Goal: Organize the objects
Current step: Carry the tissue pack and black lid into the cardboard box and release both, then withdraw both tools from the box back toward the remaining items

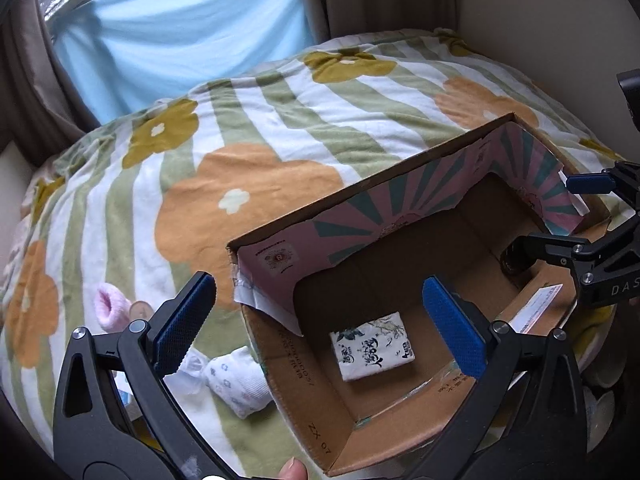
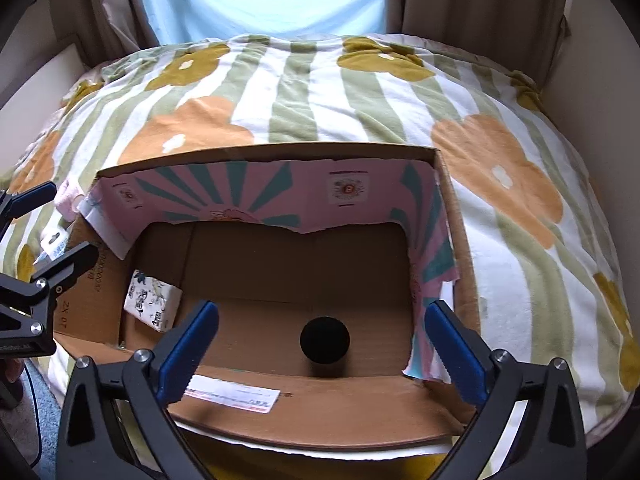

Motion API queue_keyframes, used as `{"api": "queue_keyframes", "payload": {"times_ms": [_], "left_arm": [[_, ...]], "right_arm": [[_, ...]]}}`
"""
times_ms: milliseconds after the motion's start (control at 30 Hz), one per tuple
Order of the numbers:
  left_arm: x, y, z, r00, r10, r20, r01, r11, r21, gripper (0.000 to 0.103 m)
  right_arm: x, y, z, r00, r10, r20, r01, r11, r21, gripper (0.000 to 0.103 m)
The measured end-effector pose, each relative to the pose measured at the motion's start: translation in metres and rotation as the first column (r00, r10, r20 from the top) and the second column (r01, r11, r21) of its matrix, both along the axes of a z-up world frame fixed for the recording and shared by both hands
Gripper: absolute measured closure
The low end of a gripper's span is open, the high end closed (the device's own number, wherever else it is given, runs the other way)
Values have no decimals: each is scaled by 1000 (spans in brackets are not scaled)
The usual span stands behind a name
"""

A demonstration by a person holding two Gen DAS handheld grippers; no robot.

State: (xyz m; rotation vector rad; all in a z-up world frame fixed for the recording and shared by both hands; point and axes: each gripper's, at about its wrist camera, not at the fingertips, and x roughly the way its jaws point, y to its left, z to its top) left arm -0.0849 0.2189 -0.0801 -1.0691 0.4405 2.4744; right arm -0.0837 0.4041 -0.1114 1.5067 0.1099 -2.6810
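Left hand-held gripper (image 1: 316,326): a matte black frame is being shown, with two angled arms branching into a wide V.
Left pads (image 1: 182,326): flat blue pads with a fine knurled texture are being carried on the inner faces of the fingers.
Left screws (image 1: 137,325): round silver screw heads are being seen at the arm joints.
Left cut-outs (image 1: 74,384): triangular openings are being shown in the outer arms.
Right hand-held gripper (image 2: 320,344): the same black frame and blue textured pads are being shown.
Right marking (image 1: 622,289): pale letters reading "DAS" are being seen on its black body.
Fingertip (image 1: 294,470): a bare fingertip with a short nail is being glimpsed at the lower edge.
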Motion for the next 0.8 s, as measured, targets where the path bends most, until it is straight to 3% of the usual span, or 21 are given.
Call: {"api": "queue_keyframes", "payload": {"times_ms": [200,600,800], "left_arm": [[5,-6,6,1000,6,-8,-6,1000,13,0],[14,-14,22,999,17,-51,-16,1000,21,0],[20,-31,41,997,31,-65,-28,998,47,0]], "right_arm": [[2,-5,3,1000,-23,21,22,999,44,1],[11,-5,23,997,-57,-58,60,997,44,1],[26,-16,56,984,-29,-173,36,999,38,1]]}}
